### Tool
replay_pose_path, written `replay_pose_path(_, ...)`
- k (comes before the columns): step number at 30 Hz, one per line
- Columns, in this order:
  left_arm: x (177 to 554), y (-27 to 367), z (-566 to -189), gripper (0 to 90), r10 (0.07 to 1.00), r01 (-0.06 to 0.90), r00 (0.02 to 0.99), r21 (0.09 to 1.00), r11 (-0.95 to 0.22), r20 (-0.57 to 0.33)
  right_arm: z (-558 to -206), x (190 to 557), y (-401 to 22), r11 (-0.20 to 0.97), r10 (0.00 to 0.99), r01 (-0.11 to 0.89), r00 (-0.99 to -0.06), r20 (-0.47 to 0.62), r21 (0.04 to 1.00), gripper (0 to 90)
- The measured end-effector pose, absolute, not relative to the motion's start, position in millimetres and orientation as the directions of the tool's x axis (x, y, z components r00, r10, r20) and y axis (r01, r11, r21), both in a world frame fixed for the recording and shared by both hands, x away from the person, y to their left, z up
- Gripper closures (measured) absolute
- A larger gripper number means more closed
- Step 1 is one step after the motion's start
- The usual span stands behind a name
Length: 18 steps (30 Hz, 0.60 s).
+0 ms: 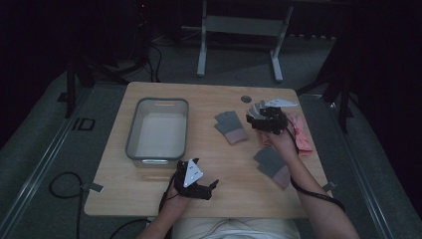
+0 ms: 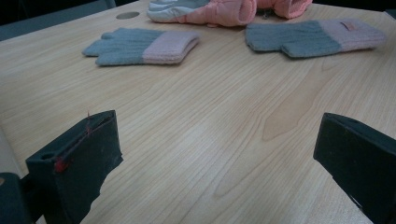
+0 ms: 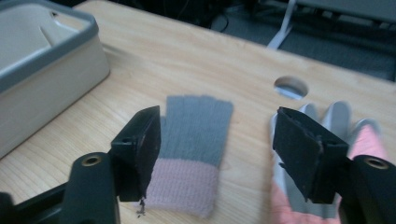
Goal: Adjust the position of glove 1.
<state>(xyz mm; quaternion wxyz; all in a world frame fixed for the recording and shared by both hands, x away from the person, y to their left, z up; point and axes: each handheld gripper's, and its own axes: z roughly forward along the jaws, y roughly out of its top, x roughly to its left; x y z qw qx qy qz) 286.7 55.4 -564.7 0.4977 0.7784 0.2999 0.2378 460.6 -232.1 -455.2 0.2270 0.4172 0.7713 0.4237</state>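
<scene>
Nothing in the grey bin point(image 1: 133, 130) yet, so by the look of it all the sorting still ahead. Four gloves out on the bench point(image 1: 214, 191), all to the right of the bin: nearest grey-and-pink glove point(image 3: 195, 144) flat and alone, second grey-and-pink glove point(image 1: 272, 164) further right and nearer the person, pink-and-white pair point(image 2: 219, 10) at the far right edge.

Right tongs point(image 3: 217, 149) raised just above the nearest glove, pointed toward the bin, jaws apart and clamped on nothing. Left tongs point(image 2: 219, 154) parked low in front of the bin, jaws wide apart, empty.
</scene>
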Motion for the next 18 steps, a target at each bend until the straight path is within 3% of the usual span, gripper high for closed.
replay_pose_path(3,287,56,-565,0.3,0.703,0.232,0.708,0.918,-0.323,0.069,-460,466,-227,0.301,0.835,0.464,-0.551,0.006,0.833,33.6)
replay_pose_path(4,287,56,-565,0.3,0.702,0.232,0.709,0.917,-0.324,0.069,-463,470,-223,0.307,0.831,0.474,-0.557,0.011,0.825,39.6)
replay_pose_path(10,287,56,-565,0.3,0.7,0.231,0.71,0.917,-0.325,0.069,-474,482,-211,0.347,0.819,0.48,-0.574,-0.011,0.806,48.7)
replay_pose_path(18,287,56,-565,0.3,0.697,0.231,0.713,0.917,-0.325,0.068,-492,501,-198,0.399,0.806,0.506,-0.591,-0.029,0.765,51.9)
